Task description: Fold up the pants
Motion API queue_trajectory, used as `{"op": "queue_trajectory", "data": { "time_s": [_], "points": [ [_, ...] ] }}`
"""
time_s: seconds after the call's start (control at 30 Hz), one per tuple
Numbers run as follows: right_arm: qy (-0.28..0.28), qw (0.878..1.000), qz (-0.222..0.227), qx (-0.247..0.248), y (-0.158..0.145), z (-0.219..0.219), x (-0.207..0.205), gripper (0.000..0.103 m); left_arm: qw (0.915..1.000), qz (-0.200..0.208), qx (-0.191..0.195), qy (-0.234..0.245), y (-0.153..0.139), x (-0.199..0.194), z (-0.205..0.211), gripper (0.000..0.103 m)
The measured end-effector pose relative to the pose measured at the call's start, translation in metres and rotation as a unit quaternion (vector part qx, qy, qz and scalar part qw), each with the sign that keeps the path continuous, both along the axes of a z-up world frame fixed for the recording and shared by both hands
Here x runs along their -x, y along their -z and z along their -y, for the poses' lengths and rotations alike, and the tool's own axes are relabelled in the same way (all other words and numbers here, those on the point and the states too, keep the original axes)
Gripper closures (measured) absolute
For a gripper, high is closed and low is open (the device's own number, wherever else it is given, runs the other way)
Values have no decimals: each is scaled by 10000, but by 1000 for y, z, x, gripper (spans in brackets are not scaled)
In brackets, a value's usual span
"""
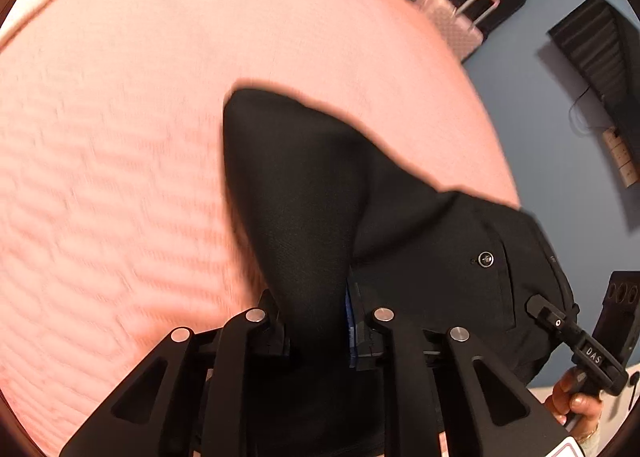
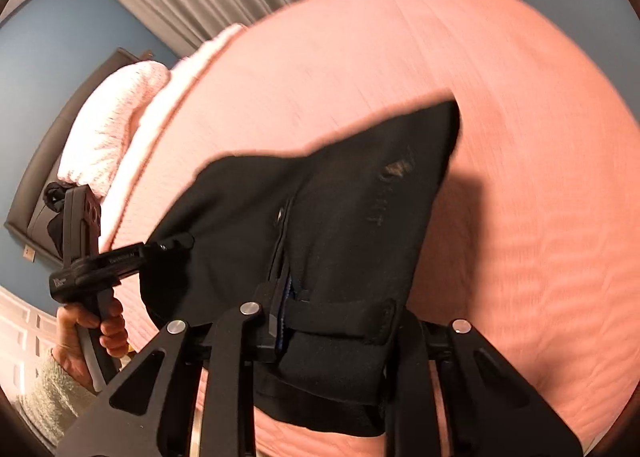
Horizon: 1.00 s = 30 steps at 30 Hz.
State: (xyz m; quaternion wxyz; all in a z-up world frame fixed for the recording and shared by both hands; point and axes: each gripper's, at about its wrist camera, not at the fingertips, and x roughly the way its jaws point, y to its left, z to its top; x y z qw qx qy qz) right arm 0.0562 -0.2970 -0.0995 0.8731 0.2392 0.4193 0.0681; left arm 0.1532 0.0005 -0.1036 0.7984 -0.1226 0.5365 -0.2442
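Both jaws clamp black pants (image 1: 304,185) above pink bedspread (image 1: 120,137).

Black pants (image 1: 320,193) swallow the left claw (image 1: 320,331) fingertips, can't see the pads at all; same deal in the right view, waistband covers the right claw (image 2: 332,331); bed (image 1: 120,137) cover is motion-smeared; pants' near end runs off the bottom edge.
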Motion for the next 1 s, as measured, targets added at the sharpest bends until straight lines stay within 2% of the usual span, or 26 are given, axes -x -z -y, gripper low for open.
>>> {"op": "queue_trajectory", "data": {
  "time_s": [0.07, 0.13, 0.2, 0.3, 0.37, 0.43, 0.5, 0.53, 0.57, 0.6, 0.63, 0.67, 0.7, 0.73, 0.77, 0.8, 0.83, 0.87, 0.9, 0.93, 1.0],
  "points": [
    [-93, 9998, 194, 4, -19, 3, -20, 81, 9998, 215, 47, 0, -19, -10, -3, 88],
    [-204, 9988, 445, 80, -39, 5, -47, 81, 9983, 578, 52, 6, -48, -34, -5, 94],
    [-295, 9972, 662, 200, -54, 3, -73, 81, 9964, 845, 18, 67, -71, -56, -5, 96],
    [-350, 9948, 920, 267, -66, 2, -125, 81, 9913, 1300, -201, 49, -95, -99, 4, 96],
    [-369, 9936, 1030, 292, -60, 0, -159, 81, 9865, 1609, -312, -28, -103, -125, 7, 96],
    [-350, 9944, 974, 214, -45, -3, -189, 81, 9840, 1740, -383, -95, -102, -149, 11, 95],
    [-372, 9977, 561, -112, -7, 0, -222, 72, 9846, 1641, -556, -235, -80, -177, 10, 90],
    [-366, 9993, 87, 4, 23, 0, -237, 68, 9870, 1440, -665, -260, -68, -190, 21, 82],
    [-303, 9991, -234, 202, 41, 1, -242, 64, 9888, 1096, -936, -399, -42, -206, 18, 78],
    [-216, 9975, -564, 374, 61, 5, -242, 64, 9885, 805, -1168, -522, -19, -214, 9, 72],
    [-221, 9982, -527, 186, 68, 11, -236, 61, 9890, 518, -1262, -572, 2, -217, 0, 72],
    [-149, 9995, -261, -121, 67, 23, -220, 58, 9901, 376, -1167, -684, 15, -215, -18, 69],
    [-54, 9998, -139, -101, 61, 29, -207, 54, 9918, 439, -917, -774, 14, -207, -33, 64],
    [129, 9998, -42, 178, 53, 33, -196, 54, 9912, 537, -859, -856, 9, -202, -42, 60],
    [289, 9975, 121, 633, 39, 35, -185, 52, 9860, 751, -1116, -986, -2, -194, -48, 61],
    [206, 9960, 323, 810, 24, 33, -179, 52, 9810, 919, -1385, -1001, -11, -190, -47, 62],
    [136, 9959, 458, 775, 14, 31, -178, 52, 9759, 1176, -1626, -854, -26, -185, -38, 62],
    [55, 9958, 631, 661, 2, 24, -178, 52, 9748, 1292, -1671, -720, -33, -182, -30, 62],
    [-64, 9959, 694, 575, -4, 16, -181, 53, 9751, 1376, -1650, -553, -40, -181, -20, 54],
    [-246, 9961, 681, 503, -6, 7, -188, 54, 9765, 1409, -1586, -382, -44, -179, -4, 45],
    [-579, 9958, 535, 464, 8, -17, -198, 63, 9794, 1340, -1508, 43, -38, -173, 31, 41]
  ]
}}
